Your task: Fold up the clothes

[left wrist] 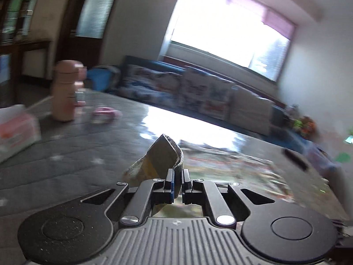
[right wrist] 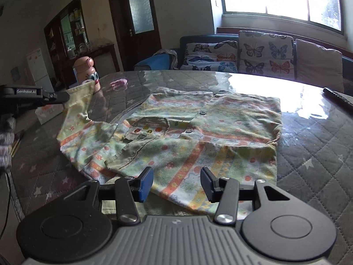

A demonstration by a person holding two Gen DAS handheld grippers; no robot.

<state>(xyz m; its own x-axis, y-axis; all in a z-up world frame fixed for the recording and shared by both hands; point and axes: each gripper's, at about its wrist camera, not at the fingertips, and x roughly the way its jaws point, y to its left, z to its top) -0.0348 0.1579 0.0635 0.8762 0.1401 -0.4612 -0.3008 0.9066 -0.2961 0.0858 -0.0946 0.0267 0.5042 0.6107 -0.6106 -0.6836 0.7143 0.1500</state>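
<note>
Left gripper [left wrist: 177, 182] fingers pinch shirt [right wrist: 198, 128] sleeve [right wrist: 80, 98] aloft beside pink bottle [right wrist: 86, 70] | right gripper [right wrist: 177, 183] fingers wide over hem | risk: sleeve slips, or swings into bottle

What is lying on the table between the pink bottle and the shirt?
In the right wrist view, a small pink object lies on the table, between the pink bottle and the shirt.

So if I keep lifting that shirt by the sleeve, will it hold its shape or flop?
Likely flop: the sleeve pinched in the left gripper already sags and creases. The shirt looks thin, probably light, and may slide on the glossy table.
</note>
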